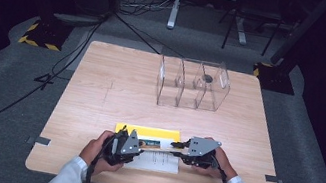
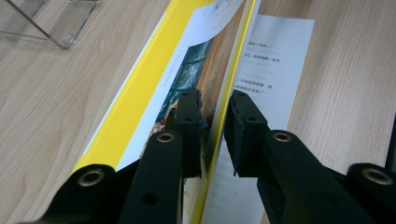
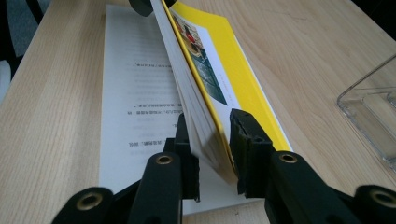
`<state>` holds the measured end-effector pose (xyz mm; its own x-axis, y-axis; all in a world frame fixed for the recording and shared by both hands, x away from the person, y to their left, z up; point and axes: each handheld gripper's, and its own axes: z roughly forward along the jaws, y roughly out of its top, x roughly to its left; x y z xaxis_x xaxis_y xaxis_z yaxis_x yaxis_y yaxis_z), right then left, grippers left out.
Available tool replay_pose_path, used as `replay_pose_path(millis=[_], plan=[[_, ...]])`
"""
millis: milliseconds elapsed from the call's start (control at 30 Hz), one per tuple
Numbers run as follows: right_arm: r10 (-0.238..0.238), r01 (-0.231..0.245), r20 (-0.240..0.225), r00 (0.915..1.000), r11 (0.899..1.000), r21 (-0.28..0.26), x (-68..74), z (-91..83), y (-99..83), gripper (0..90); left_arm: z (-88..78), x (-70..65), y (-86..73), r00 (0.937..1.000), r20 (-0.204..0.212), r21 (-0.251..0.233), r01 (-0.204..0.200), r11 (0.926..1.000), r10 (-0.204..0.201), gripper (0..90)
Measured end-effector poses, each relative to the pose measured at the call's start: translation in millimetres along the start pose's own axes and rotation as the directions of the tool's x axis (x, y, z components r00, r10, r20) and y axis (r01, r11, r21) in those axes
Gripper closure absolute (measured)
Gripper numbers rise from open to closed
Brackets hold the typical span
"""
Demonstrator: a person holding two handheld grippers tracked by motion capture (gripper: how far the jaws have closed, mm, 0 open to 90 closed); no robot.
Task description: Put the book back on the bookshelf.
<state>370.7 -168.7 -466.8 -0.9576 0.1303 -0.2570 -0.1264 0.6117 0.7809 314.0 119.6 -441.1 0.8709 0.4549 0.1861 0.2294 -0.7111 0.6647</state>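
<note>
book: we see a yellow-covered book [image 1: 148, 132] lying open near the front edge of the table [image 1: 101, 85], its long axis running left to right between our two hands, with a white text page [image 3: 135, 93] flat on the wood on our side.
raised part: the cover and a sheaf of pages [image 3: 196, 112] stand up at a slant off the flat page, edge-on to both gripper views.
which way it lies: the raised part sits directly between the two grippers, one at each short end; neither hand is nearer, both are at it.
left gripper [image 2: 215, 123]: jaws nearly together around the yellow cover edge at the left end; we judge it clamped on the book.
right gripper [image 3: 210, 140]: jaws drawn in on the sheaf of pages and cover at the right end, pads against both sides; we judge it gripping the book.
next move, as we judge: turning the raised part over along the book's long axis needs both hands to swing together.
beyond: a clear organiser [image 1: 192, 84] stands well apart, toward the far side.
</note>
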Motion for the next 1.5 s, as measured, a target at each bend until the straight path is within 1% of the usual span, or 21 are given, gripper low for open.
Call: replay_pose_path(millis=[67,133,167,233,300,433,633,767,833,900,933,1000,1033,1067,1133,1167,1200,1267,1300,1400,1500], plan=[[0.013,-0.013,0.006,0.9999,1.0,-0.022,-1.2,-1.6,-1.7,75.0,-3.8,6.6,-4.1,0.9998,-0.001,-0.013,0.018,0.9998,-0.018,76.1],[0.031,-0.03,0.01,0.9995,0.998,-0.049,-1.9,-2.5,-2.3,76.5,-6.3,14.7,-8.7,0.999,0.023,-0.03,0.04,0.9988,-0.039,75.1],[0.028,-0.028,0.014,0.9995,0.998,-0.054,-0.4,-1.3,-1.2,78.2,-6.3,17.1,-9.8,0.9985,0.029,-0.023,0.047,0.9986,-0.047,74.0],[-0.017,0.017,0.026,0.9995,0.999,-0.028,4.6,2.2,2.7,80.8,-6.7,18.6,-9.3,0.9987,0.002,0.003,0.051,0.9987,-0.051,69.3],[-0.044,0.044,0.04,0.9982,0.999,-0.014,8.7,3.7,7.0,82.0,-6.7,15.4,-5.3,0.9983,-0.042,0.028,0.042,0.9987,-0.041,64.8],[-0.067,0.067,0.049,0.9965,0.998,0.002,12.0,3.3,13.9,82.5,-0.8,2.2,5.3,0.9966,-0.082,0.084,-0.001,0.9964,0.007,56.4],[-0.076,0.076,0.051,0.9958,0.997,0.011,15.4,1.9,19.0,83.1,7.7,-3.9,15.6,0.9949,-0.1,0.117,0.014,0.993,-0.003,51.2],[-0.08,0.08,0.053,0.9953,0.997,0.005,18.2,0.7,23.8,83.1,15.4,-7.4,20.5,0.9941,-0.108,0.13,0.013,0.9914,0.002,51.7],[-0.082,0.082,0.05,0.9954,0.997,0.0,19.4,0.7,25.8,83.0,17.4,-8.6,21.1,0.9931,-0.117,0.137,0.016,0.9905,0.001,56.8],[-0.083,0.083,0.045,0.9955,0.997,-0.003,20.3,1.1,26.7,83.0,20.9,-12.0,22.2,0.9902,-0.138,0.156,0.003,0.9878,0.019,60.5],[-0.086,0.086,0.041,0.9954,0.996,-0.001,22.0,1.9,28.1,82.9,21.0,-12.5,22.4,0.9906,-0.134,0.155,-0.005,0.9879,0.026,66.0],[-0.089,0.089,0.04,0.9953,0.996,0.001,23.1,2.5,29.0,82.7,20.4,-13.3,22.4,0.9897,-0.138,0.153,-0.015,0.9881,0.037,67.9],[-0.084,0.084,0.053,0.9951,0.996,-0.002,24.0,2.2,30.1,79.6,19.7,-13.5,22.3,0.9879,-0.146,0.147,-0.029,0.9887,0.051,72.2],[-0.056,0.058,0.055,0.9969,0.998,-0.022,22.0,1.1,30.0,75.3,19.5,-13.9,22.2,0.9865,-0.152,0.143,-0.037,0.989,0.059,73.9],[0.002,0.001,0.052,0.9986,0.999,-0.048,16.4,-1.9,28.7,60.6,18.2,-14.3,21.7,0.9837,-0.162,0.133,-0.055,0.9895,0.077,74.9],[0.002,0.001,0.052,0.9986,0.999,-0.048,16.4,-1.9,28.7,60.6,18.2,-14.3,21.7,0.9837,-0.162,0.133,-0.055,0.9895,0.077,75.6],[0.045,-0.042,0.084,0.9955,0.998,-0.036,8.0,-7.3,23.7,50.7,15.0,-12.9,21.1,0.9825,-0.169,0.115,-0.06,0.9916,0.079,76.1],[0.1,-0.098,0.08,0.9918,0.995,-0.035,-0.2,-13.5,16.4,48.0,13.5,-12.1,20.7,0.9828,-0.17,0.101,-0.055,0.9933,0.072,76.5],[0.1,-0.098,0.08,0.9918,0.995,-0.035,-0.2,-13.5,16.4,48.0,11.5,-10.8,20.8,0.9822,-0.172,0.097,-0.059,0.9935,0.075,76.5],[0.148,-0.152,0.131,0.9804,0.988,0.021,-10.2,-21.2,1.1,45.8,6.5,-7.7,20.4,0.9777,-0.197,0.068,-0.06,0.9959,0.072,77.9],[0.192,-0.2,0.132,0.9725,0.979,0.048,-12.4,-23.3,-11.4,45.5,1.1,-3.7,21.2,0.9778,-0.203,0.039,-0.047,0.9982,0.054,78.9]])
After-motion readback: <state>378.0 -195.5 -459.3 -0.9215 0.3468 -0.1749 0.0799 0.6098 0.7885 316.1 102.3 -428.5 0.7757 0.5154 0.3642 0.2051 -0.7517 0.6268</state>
